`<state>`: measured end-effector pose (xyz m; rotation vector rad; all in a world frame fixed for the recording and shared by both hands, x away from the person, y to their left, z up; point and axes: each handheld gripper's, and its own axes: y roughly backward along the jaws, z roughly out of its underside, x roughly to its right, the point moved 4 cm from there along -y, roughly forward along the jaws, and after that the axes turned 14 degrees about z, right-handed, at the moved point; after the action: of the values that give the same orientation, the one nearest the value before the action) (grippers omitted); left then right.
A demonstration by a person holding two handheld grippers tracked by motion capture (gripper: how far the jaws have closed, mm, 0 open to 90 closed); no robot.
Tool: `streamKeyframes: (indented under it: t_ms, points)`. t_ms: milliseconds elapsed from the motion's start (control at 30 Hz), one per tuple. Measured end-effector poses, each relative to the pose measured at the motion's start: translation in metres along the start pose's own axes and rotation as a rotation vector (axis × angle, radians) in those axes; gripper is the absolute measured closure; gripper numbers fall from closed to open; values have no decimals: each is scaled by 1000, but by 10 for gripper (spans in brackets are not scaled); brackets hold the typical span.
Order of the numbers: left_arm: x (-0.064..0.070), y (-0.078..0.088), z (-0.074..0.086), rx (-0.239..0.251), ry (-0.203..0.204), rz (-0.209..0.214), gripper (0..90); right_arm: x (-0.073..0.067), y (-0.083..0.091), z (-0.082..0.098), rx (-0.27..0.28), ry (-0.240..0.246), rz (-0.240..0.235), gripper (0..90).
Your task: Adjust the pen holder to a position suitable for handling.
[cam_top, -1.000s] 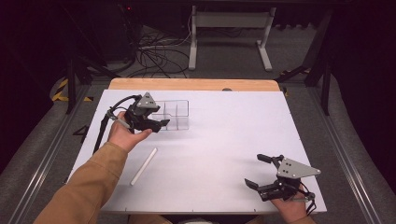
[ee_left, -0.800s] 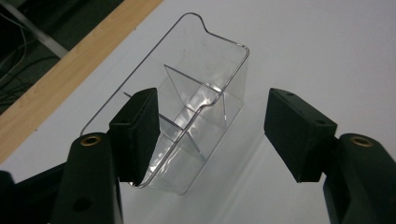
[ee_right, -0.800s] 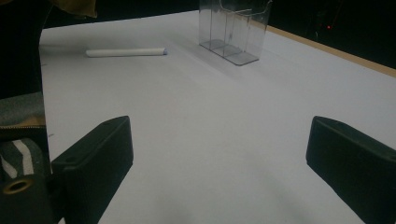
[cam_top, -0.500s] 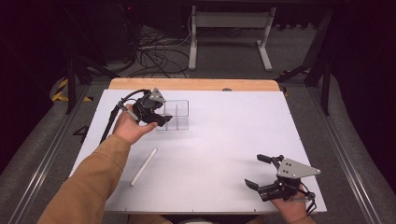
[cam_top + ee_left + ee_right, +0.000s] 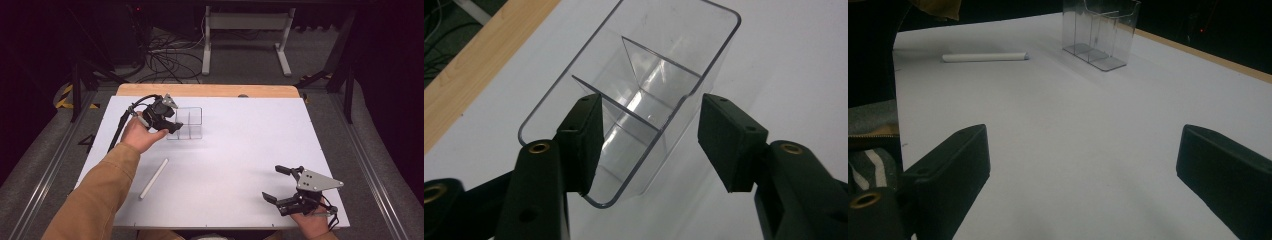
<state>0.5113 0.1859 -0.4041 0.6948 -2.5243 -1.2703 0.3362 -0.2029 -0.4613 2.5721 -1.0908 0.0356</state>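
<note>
- Your left gripper (image 5: 649, 145) has just been closing around the near corner of the clear divided organizer (image 5: 186, 122), which stands at the table's (image 5: 240, 145) far left; the right pad isn't touching, so squeezing off-centre could skid or tip it.
- Your right gripper (image 5: 281, 184) rests wide apart, empty; it can't steady anything.
- The white tube (image 5: 153, 178) could roll if bumped.

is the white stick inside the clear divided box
No, the white stick lies flat on the table, apart from the clear divided box and nearer the person.

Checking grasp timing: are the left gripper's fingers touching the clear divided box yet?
Cannot tell. In the left gripper view the left gripper straddles the clear divided box; one finger overlaps its wall, the other shows a gap. Its fingers have just been closing.
</note>
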Motion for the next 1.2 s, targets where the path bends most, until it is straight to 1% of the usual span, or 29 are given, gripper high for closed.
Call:
streamKeyframes:
  t_ms: [33,67,133,167,200,233,267,300,367,433,467,533,567,600,633,700,733,767,800,833,867,900,933,967,1100,1133,1200]
  points:
    - [-1,0,1,-10,3,11,459,0,0,0,0,0,-2,73]
    - [-1,0,1,-10,3,11,469,0,0,0,0,-2,-5,73]
    - [-5,-2,3,-25,20,26,482,0,0,0,1,-4,-6,72]
    - [-5,-2,3,-25,20,26,484,0,0,0,1,-4,-6,72]
    - [-7,-4,4,-33,17,34,484,0,0,0,0,-4,-6,73]
    - [-9,-5,5,-49,24,34,490,0,0,0,0,-5,-9,72]
    - [-10,-6,6,-54,22,33,492,0,0,0,-1,-4,-9,72]
    - [-10,-7,6,-62,24,46,495,0,0,0,0,-3,-10,72]
    - [-10,-8,6,-67,29,43,504,0,0,1,-1,-2,-11,72]
    - [-10,-11,7,-96,22,53,513,0,0,1,-2,0,-12,72]
    - [-10,-12,8,-107,22,49,517,0,0,1,-2,0,-12,72]
    - [-10,-13,8,-116,29,44,524,0,-1,1,-2,-2,-14,72]
    - [-10,-14,8,-115,23,42,524,0,-1,1,-2,-2,-14,72]
    - [-10,-15,7,-129,20,38,531,0,-1,1,-2,0,-14,72]
    - [-10,-15,7,-129,20,38,537,0,-1,1,-2,0,-14,72]
    - [-10,-18,7,-146,20,41,536,0,-1,1,-2,1,-16,72]
    - [-10,-18,7,-149,13,37,536,0,-1,1,-2,1,-17,71]
    - [-9,-20,7,-161,9,45,542,-1,-1,1,-3,-2,-18,71]
    - [-9,-22,6,-165,7,35,548,-1,-1,1,-3,-1,-19,71]
    - [-9,-22,6,-165,7,35,553,-1,-1,1,-3,-2,-20,71]
    - [-8,-23,6,-177,10,40,553,-1,-1,1,-3,-2,-20,71]
    - [-8,-24,6,-187,-3,36,574,-1,-1,2,-4,-2,-23,71]
    - [-6,-25,6,-195,-1,28,574,-1,-1,2,-4,-2,-23,71]
    - [-6,-25,6,-205,-11,33,587,-1,-1,2,-5,-1,-24,71]
    - [-6,-26,7,-215,-19,29,620,-1,-2,2,-4,0,-25,71]
    - [-5,-25,7,-217,-30,25,625,-1,-2,2,-5,0,-25,71]
    - [-5,-25,7,-223,-36,33,639,-1,-2,2,-4,0,-26,71]
